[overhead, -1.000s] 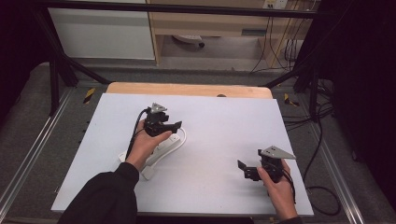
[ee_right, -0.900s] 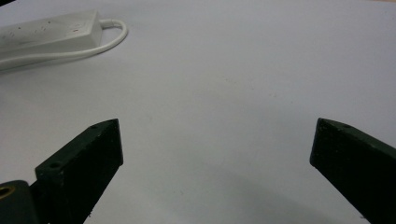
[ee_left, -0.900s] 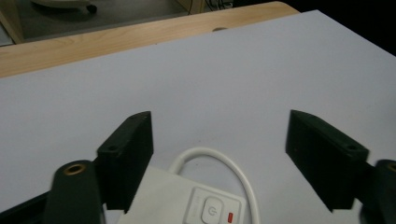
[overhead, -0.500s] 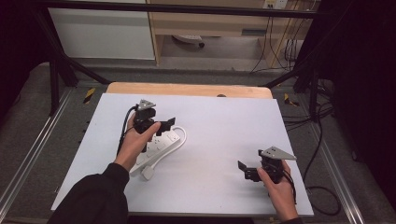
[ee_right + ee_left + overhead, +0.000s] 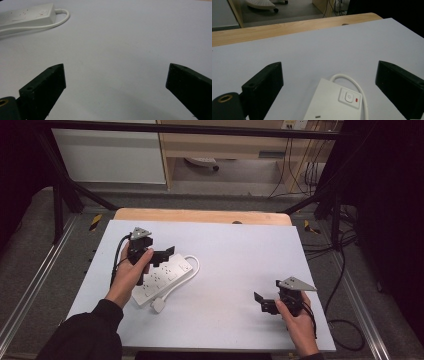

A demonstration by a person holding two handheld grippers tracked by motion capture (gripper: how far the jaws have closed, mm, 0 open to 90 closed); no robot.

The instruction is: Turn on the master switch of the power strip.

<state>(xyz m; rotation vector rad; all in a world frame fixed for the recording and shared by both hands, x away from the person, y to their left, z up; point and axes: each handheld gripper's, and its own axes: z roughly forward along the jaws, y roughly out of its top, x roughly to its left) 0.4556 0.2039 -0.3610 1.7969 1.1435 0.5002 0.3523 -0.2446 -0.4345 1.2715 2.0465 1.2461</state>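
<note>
Item one on our bench (image 5: 235, 250), a pale grey sheet over a wooden top, is a white power strip (image 5: 162, 279) lying flat at the left of centre, set on a diagonal. We count several sockets along its upper face and, at its far end, a switch (image 5: 348, 97) with a small red mark beside it. Its white cable (image 5: 190, 270) leaves that far end, loops round and runs back along the strip's right side to the plug (image 5: 158, 306), which lies on the sheet just beside the near end. Item two is our left gripper (image 5: 161, 256), held in the left hand (image 5: 127, 277) above the far half of the strip; its fingers (image 5: 263, 86) have just been opening and now stand wide apart, with the strip's switch end showing low between them in the left gripper view but nothing pressed or held. Item three is our right gripper (image 5: 264, 304), held in the right hand (image 5: 300, 325) near the front right corner of the bench, well apart from the strip; its fingers (image 5: 43, 87) are likewise spread wide over bare sheet and hold nothing. In the right gripper view we see the strip at the upper left, far off.
</note>
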